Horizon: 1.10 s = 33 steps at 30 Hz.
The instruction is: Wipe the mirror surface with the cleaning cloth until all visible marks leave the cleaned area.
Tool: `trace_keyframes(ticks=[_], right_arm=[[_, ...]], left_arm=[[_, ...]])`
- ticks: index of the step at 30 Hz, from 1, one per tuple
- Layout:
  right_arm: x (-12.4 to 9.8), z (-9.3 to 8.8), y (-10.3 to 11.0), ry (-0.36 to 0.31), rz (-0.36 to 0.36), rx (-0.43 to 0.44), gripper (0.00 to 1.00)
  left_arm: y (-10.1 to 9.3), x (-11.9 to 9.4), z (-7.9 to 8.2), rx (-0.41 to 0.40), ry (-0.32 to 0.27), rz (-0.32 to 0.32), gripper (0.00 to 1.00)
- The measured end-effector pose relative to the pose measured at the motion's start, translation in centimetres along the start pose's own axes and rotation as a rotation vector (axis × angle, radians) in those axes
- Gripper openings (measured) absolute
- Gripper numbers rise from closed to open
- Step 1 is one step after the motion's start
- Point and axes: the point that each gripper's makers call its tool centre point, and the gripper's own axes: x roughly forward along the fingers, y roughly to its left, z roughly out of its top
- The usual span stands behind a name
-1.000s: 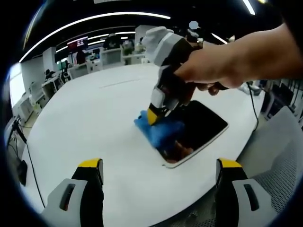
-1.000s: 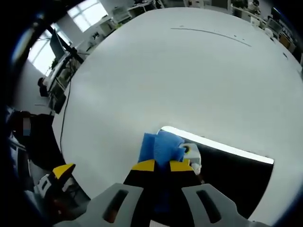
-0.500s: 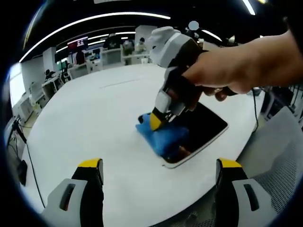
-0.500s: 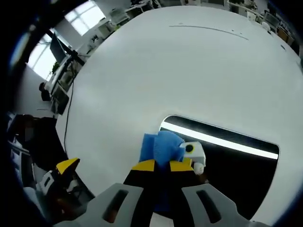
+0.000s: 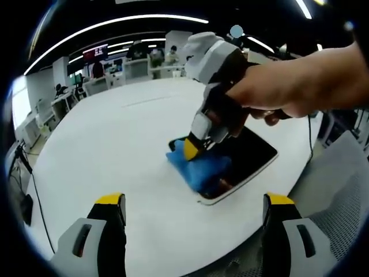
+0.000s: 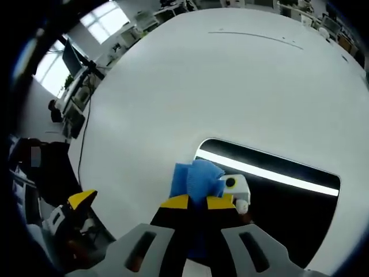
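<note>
Clamped on the blue cleaning cloth (image 6: 195, 180), the right gripper (image 6: 194, 202) has slid it further onto the mirror (image 6: 288, 196) on the white table (image 6: 219, 86), advancing the wipe, while the left gripper (image 5: 193, 208) hangs open.

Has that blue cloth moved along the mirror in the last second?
Yes. In the left gripper view, the cloth slid further onto the mirror, away from its near left edge.

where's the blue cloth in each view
Left gripper view: blue cloth right of centre, under the right gripper, on the mirror's near-left end.
Right gripper view: low centre, pinched between its own jaws.
Shared landmark: the dark mirror on the white table.
</note>
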Motion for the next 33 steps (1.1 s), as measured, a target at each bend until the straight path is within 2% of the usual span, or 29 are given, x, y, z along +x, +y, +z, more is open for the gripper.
trace_keyframes(ticks=[8, 12, 16, 25, 33], right_arm=[[0.0, 0.0, -0.1, -0.005, 0.005, -0.010, 0.03], [0.0, 0.0, -0.4, 0.001, 0.006, -0.023, 0.02], [-0.2, -0.2, -0.6, -0.002, 0.005, -0.028, 0.02], [-1.0, -0.8, -2.0, 0.002, 0.004, -0.051, 0.02], [-1.9, -1.4, -3.3, -0.005, 0.008, -0.036, 0.02]], left_arm=[[0.0, -0.1, 0.0, -0.002, -0.001, 0.001, 0.99], [-0.1, -0.2, 0.6, -0.027, -0.036, -0.011, 1.00], [-0.1, -0.2, 0.6, -0.026, -0.034, -0.010, 1.00], [0.0, -0.3, 0.5, -0.017, -0.030, -0.002, 1.00], [0.0, -0.3, 0.4, -0.011, -0.023, 0.001, 1.00]])
